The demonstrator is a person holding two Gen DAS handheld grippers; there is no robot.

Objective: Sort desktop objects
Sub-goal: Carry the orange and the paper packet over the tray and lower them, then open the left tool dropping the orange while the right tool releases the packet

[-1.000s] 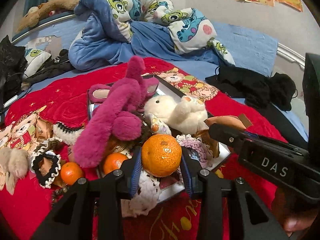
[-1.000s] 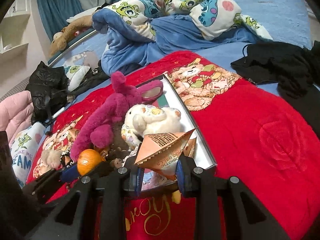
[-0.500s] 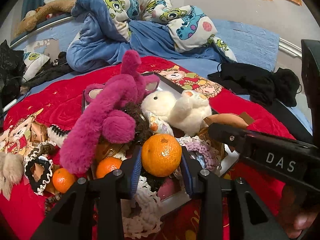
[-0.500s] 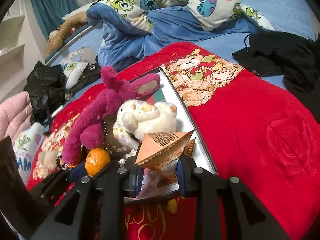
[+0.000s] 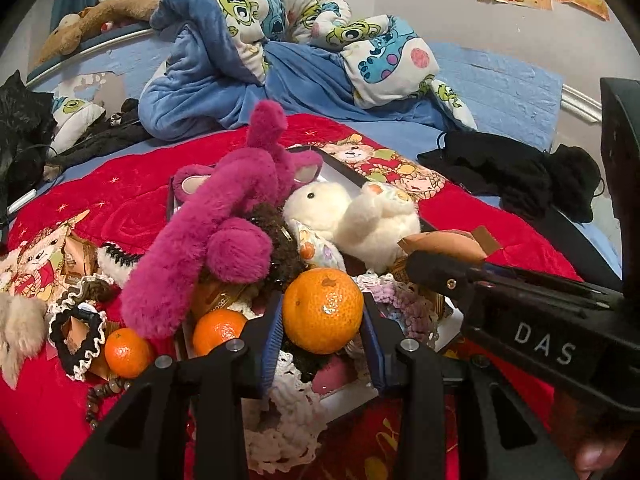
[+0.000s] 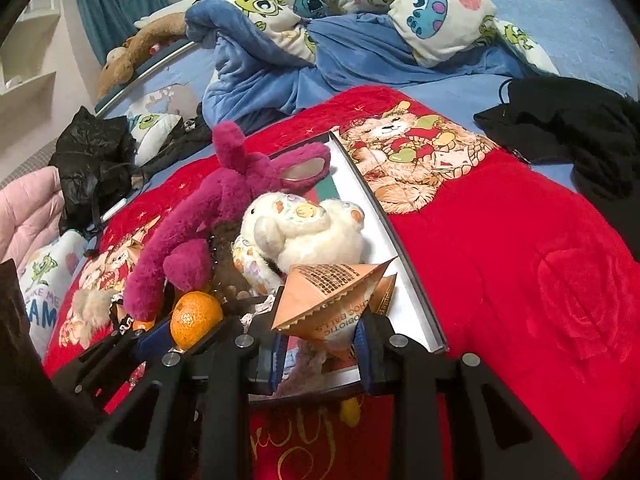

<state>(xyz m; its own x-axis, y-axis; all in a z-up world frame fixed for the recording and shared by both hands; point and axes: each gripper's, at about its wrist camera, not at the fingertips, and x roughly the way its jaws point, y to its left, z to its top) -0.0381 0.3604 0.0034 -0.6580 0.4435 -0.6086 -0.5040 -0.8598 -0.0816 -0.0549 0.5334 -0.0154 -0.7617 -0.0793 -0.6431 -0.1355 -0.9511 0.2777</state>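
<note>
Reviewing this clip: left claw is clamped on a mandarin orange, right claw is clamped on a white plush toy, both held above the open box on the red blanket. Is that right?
Not quite. The right claw grips an orange-brown snack packet, not the white plush, which lies in the box; the right wrist view shows this. The left claw does hold the mandarin orange above the box on the red blanket.

My pile of toys hides most of the tray (image 6: pixel 416 292) floor. The print on my orange packet (image 6: pixel 336 296) sits upside down, partly cut by my right gripper (image 6: pixel 320 354).
</note>
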